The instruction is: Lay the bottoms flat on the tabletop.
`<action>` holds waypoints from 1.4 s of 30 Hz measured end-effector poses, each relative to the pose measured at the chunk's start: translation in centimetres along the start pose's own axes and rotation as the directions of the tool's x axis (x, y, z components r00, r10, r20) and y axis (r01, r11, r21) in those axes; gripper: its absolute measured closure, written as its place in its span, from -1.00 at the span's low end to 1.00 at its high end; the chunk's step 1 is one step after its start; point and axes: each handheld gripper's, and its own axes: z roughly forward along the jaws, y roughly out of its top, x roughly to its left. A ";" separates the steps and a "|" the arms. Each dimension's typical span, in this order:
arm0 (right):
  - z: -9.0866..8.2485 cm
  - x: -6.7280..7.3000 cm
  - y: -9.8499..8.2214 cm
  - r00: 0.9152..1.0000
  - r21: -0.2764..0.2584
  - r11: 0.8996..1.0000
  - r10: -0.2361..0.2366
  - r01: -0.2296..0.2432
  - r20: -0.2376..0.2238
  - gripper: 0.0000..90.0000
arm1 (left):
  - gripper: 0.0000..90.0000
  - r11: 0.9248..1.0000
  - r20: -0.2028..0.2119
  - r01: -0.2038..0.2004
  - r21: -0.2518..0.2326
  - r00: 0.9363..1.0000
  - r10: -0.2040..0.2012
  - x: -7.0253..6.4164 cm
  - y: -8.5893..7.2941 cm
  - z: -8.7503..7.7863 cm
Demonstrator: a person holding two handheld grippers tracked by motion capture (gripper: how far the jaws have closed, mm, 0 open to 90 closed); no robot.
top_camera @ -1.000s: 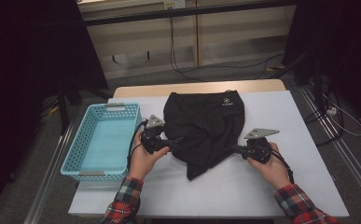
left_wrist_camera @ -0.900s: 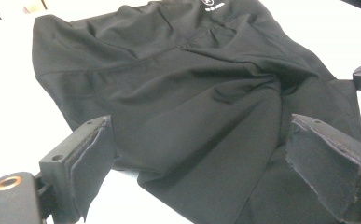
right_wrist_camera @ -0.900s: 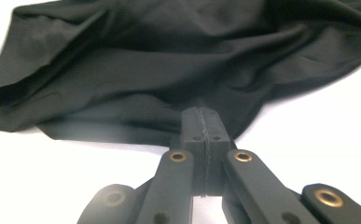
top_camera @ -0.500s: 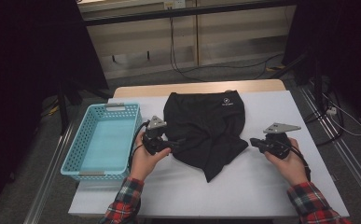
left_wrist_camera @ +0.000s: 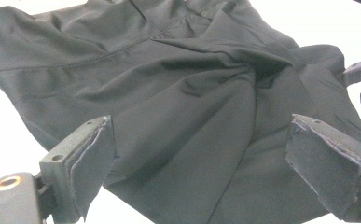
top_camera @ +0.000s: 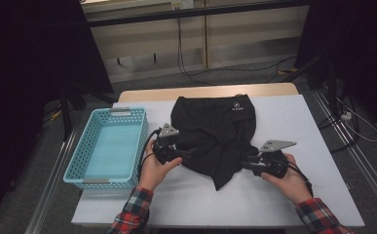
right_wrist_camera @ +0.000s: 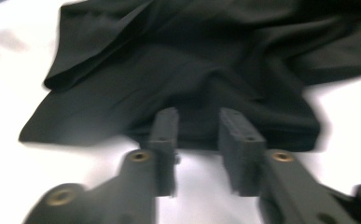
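Evidently the folding of the black garment [top_camera: 215, 131] is partway along: it lies crumpled at the centre of the white table [top_camera: 322, 146], its upper half flat, its lower part bunched toward a point at lower centre. The left gripper [top_camera: 183, 156] sits at the cloth's left edge with jaws spread wide, cloth between them but unpressed. The right gripper [top_camera: 247, 165], jaws just opening to a narrow gap, meets the right hem without clamping it. Smoothing, folding and probably the blue basket [top_camera: 86, 168] at left remain.
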 end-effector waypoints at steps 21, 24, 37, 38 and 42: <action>-1.7 -0.8 1.1 0.999 -0.101 0.994 0.043 -0.042 0.006 1.00 | -0.78 1.000 0.084 -0.015 0.022 0.996 0.013 -1.8 -0.8 1.5; -2.7 -1.1 1.1 0.998 -0.138 0.988 0.066 -0.064 0.009 1.00 | -0.78 1.000 0.098 -0.013 0.020 0.995 0.011 -2.2 -1.1 1.5; -5.2 -1.6 0.2 0.992 -0.173 0.981 0.098 -0.084 0.074 1.00 | -0.46 0.992 0.147 -0.093 0.081 0.986 0.080 -4.3 -2.3 2.1; -5.2 -1.8 0.0 0.991 -0.172 0.981 0.108 -0.092 0.085 1.00 | -0.37 0.991 0.157 -0.101 0.082 0.984 0.088 -4.4 -2.4 2.2; -5.4 -2.8 -0.3 0.984 -0.166 0.980 0.129 -0.108 0.121 1.00 | -0.11 0.988 0.183 -0.112 0.106 0.979 0.092 -4.6 -2.5 2.6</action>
